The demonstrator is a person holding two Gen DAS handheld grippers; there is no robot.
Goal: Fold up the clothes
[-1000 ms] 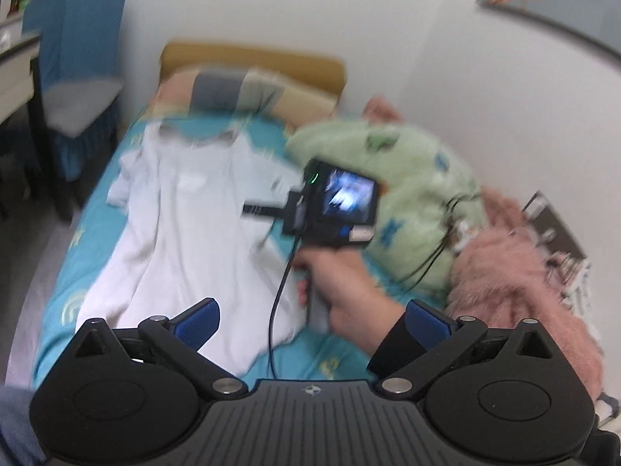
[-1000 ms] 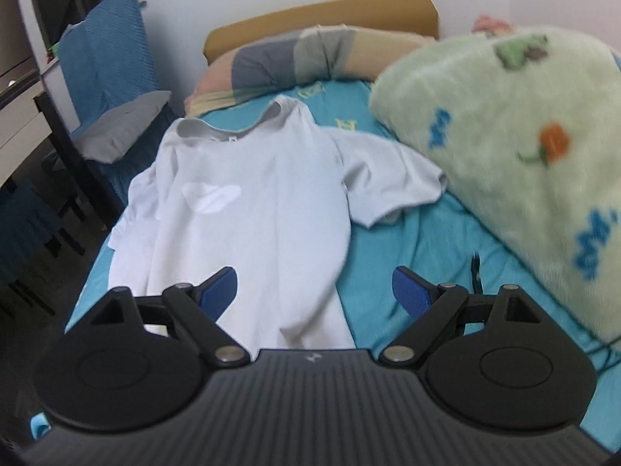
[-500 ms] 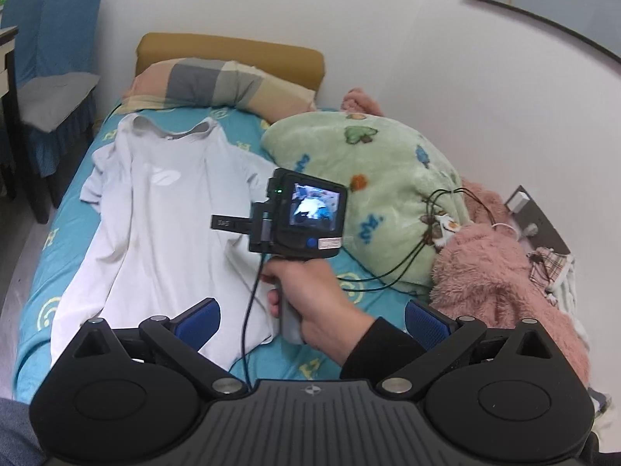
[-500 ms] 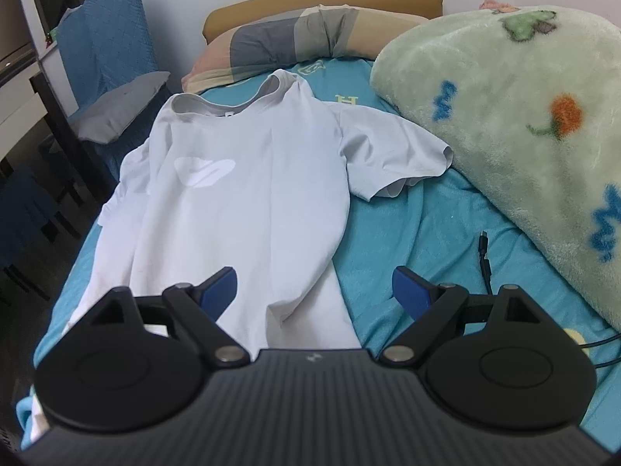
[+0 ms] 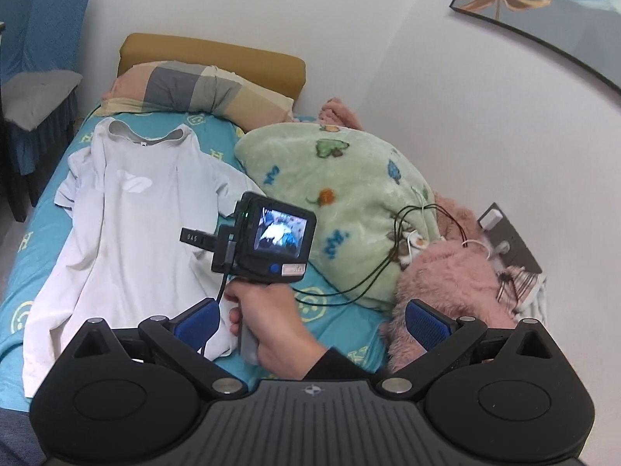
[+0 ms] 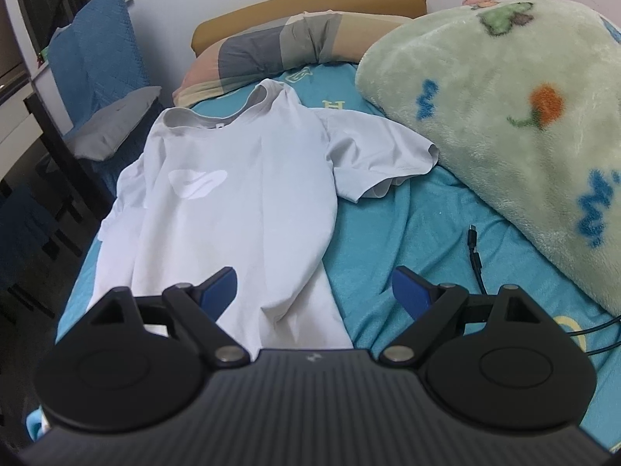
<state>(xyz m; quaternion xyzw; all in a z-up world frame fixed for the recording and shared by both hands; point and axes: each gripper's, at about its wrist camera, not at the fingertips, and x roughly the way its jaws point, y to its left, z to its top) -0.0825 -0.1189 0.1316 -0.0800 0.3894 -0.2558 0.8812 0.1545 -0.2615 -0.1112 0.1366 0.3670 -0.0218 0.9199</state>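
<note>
A white T-shirt (image 6: 236,202) lies spread face up on the teal bed sheet (image 6: 411,229), collar toward the pillow; it also shows in the left wrist view (image 5: 128,213). My right gripper (image 6: 314,291) is open and empty, hovering above the shirt's lower hem. My left gripper (image 5: 310,320) is open and empty, held higher and further back. In the left wrist view the right hand holds the other gripper's handle and camera screen (image 5: 268,240) above the shirt's right side.
A green fleece blanket (image 6: 504,108) is heaped on the bed's right side, with a pink fluffy blanket (image 5: 458,279) beyond it. A striped pillow (image 6: 295,46) lies at the headboard. A black cable (image 6: 475,256) rests on the sheet. A blue-covered chair (image 6: 93,77) stands left.
The left gripper has pulled back and risen, so more of the bed shows. The right gripper has moved a little forward over the shirt's hem. Both stay open.
</note>
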